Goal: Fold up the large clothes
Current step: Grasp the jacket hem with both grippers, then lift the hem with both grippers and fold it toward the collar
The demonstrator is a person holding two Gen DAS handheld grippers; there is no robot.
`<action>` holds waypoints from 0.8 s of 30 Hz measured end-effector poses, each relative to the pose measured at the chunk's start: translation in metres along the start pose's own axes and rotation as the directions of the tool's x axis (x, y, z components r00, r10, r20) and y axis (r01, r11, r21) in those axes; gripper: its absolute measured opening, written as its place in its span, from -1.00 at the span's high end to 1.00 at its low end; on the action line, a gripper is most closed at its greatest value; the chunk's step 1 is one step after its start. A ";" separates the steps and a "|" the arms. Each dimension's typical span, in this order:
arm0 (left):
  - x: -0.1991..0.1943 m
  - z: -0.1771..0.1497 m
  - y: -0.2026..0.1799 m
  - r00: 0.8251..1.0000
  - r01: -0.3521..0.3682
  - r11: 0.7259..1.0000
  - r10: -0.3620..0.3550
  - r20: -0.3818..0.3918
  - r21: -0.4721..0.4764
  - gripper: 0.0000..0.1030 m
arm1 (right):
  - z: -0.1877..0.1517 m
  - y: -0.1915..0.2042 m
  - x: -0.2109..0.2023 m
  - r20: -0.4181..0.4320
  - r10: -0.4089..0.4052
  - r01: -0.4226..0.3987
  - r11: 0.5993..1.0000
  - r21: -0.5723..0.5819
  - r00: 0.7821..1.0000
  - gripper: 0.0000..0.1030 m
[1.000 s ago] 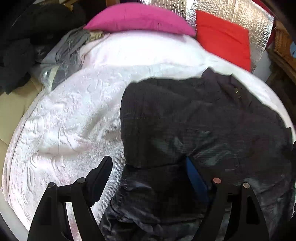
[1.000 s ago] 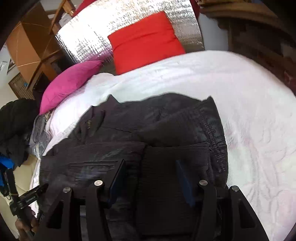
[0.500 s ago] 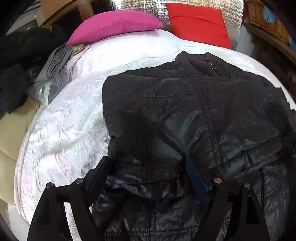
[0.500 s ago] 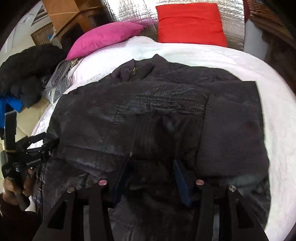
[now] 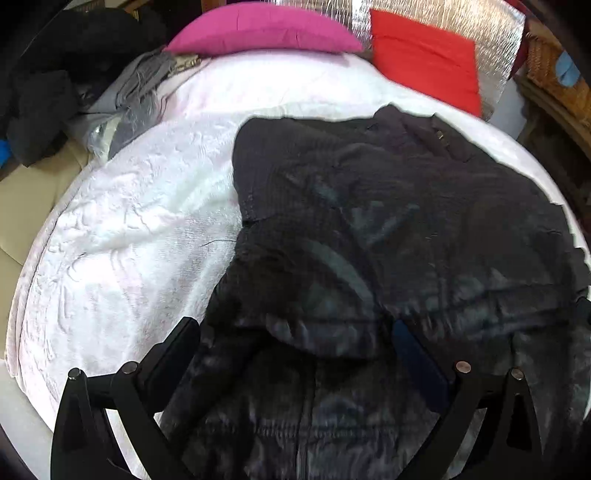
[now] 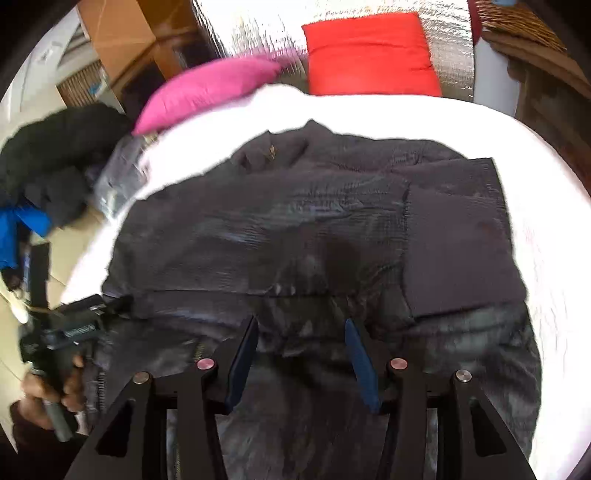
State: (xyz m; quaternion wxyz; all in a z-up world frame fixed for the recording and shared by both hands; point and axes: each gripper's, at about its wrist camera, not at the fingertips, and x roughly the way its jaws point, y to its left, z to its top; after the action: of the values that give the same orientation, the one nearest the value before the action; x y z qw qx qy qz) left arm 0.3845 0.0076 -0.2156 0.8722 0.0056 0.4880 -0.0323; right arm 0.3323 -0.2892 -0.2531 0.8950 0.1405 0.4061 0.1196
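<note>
A large black jacket (image 5: 388, 229) lies spread on the white bedcover (image 5: 140, 221), collar toward the pillows, both sleeves folded in over the body. It also shows in the right wrist view (image 6: 314, 229), its right sleeve (image 6: 458, 243) lying flat. My left gripper (image 5: 295, 336) is open above the jacket's lower left part, holding nothing. My right gripper (image 6: 301, 339) is open above the jacket's lower middle. The left gripper, held in a hand, shows at the jacket's left edge in the right wrist view (image 6: 74, 325).
A pink pillow (image 5: 258, 29) and a red pillow (image 5: 424, 55) lie at the head of the bed against a silver panel (image 6: 258, 26). Grey clothes (image 5: 136, 88) and a dark pile (image 5: 48, 92) sit at the left. A wicker basket (image 5: 550, 70) stands right.
The left gripper's view has swung left, with more bare bedcover in sight. The right gripper has moved slightly forward over the jacket. Both grippers stay open.
</note>
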 end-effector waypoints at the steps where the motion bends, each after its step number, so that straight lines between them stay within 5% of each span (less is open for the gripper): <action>1: -0.011 -0.004 0.002 1.000 0.004 1.000 -0.004 0.024 0.000 -1.00 | -0.004 -0.003 -0.012 0.017 0.001 -0.001 1.000 0.004 1.000 -0.04; 7: -0.064 -0.046 0.030 0.987 -0.036 0.999 0.030 0.156 0.035 -1.00 | -0.042 -0.042 -0.071 0.115 0.017 -0.027 0.995 0.094 0.993 -0.15; 15: -0.109 -0.155 0.082 0.971 -0.098 0.995 0.095 0.221 0.006 -1.00 | -0.132 -0.097 -0.125 0.143 0.008 -0.037 0.979 0.202 0.990 -0.20; 20: -0.112 -0.225 0.095 0.996 0.007 0.994 0.004 0.095 -0.111 -1.00 | -0.195 -0.098 -0.144 0.063 0.039 -0.053 0.970 0.238 0.997 -0.35; 24: -0.098 -0.250 0.092 0.995 0.096 0.967 -0.103 -0.016 -0.234 -1.00 | -0.233 -0.072 -0.138 -0.076 0.065 -0.050 0.982 0.183 0.995 -0.44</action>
State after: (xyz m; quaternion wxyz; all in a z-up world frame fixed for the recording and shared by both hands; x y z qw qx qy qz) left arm 0.1267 0.1146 -0.2648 0.8573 -0.1209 0.5001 -0.0183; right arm 0.0735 -0.3660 -0.3298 0.8574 0.2281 0.4471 0.1135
